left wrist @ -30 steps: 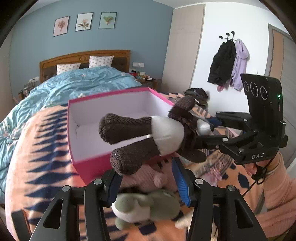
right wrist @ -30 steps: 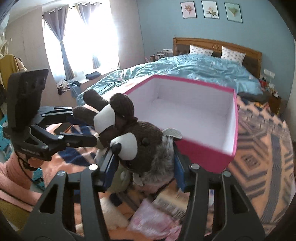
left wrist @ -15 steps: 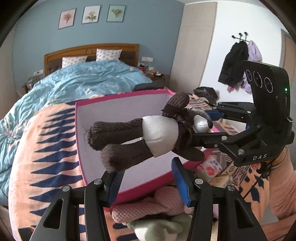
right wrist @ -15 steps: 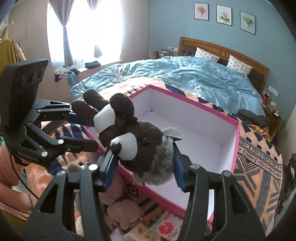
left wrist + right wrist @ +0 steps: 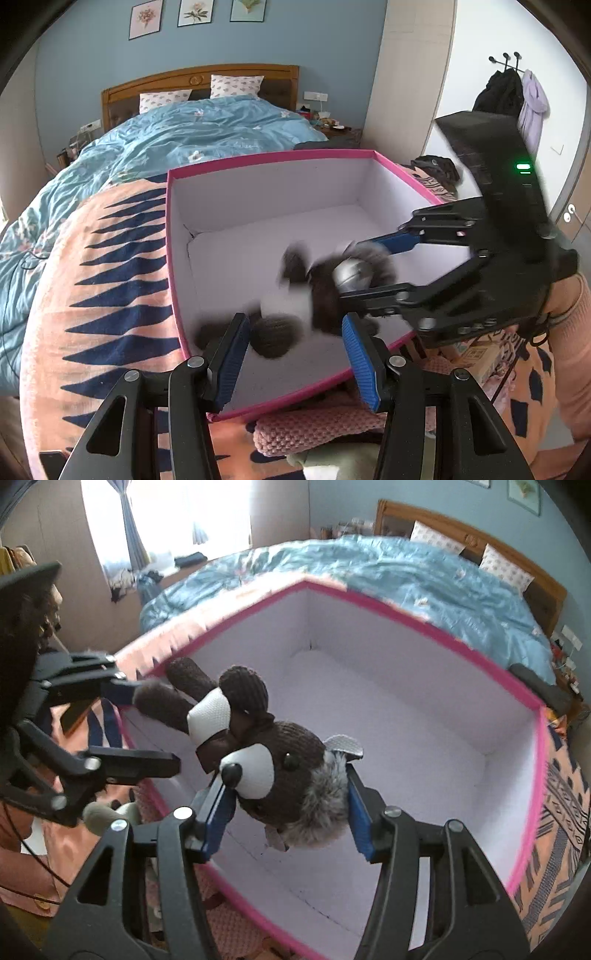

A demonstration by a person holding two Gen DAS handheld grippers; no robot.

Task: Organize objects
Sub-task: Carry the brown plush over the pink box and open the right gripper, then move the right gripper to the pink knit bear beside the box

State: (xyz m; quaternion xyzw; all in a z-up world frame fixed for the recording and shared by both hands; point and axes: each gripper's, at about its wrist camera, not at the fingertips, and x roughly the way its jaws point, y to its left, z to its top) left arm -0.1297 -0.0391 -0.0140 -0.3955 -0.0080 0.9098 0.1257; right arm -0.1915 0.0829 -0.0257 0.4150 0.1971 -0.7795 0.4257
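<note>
So the big pink-rimmed cardboard box with the white inside sits open on the bed's orange blanket with navy zigzags. Nothing lies on its floor; the only thing inside its walls is the dark brown knitted plush toy with white patches and a grey furry collar, hanging low in the box with its legs toward the near wall in the left wrist view, where it's pretty blurred.

The right gripper has the toy's head between its blue pads, pads against the fur on both sides. Its jaws have just been opening a bit, toy between them. The left gripper is apart with nothing clamped, hovering over the near rim.

No readable writing on the box.

Right outside the near wall: a pink knitted plush and a pale green plush touching it, tucked under the left gripper. Blue floral duvet behind, coats on a wall hook.
</note>
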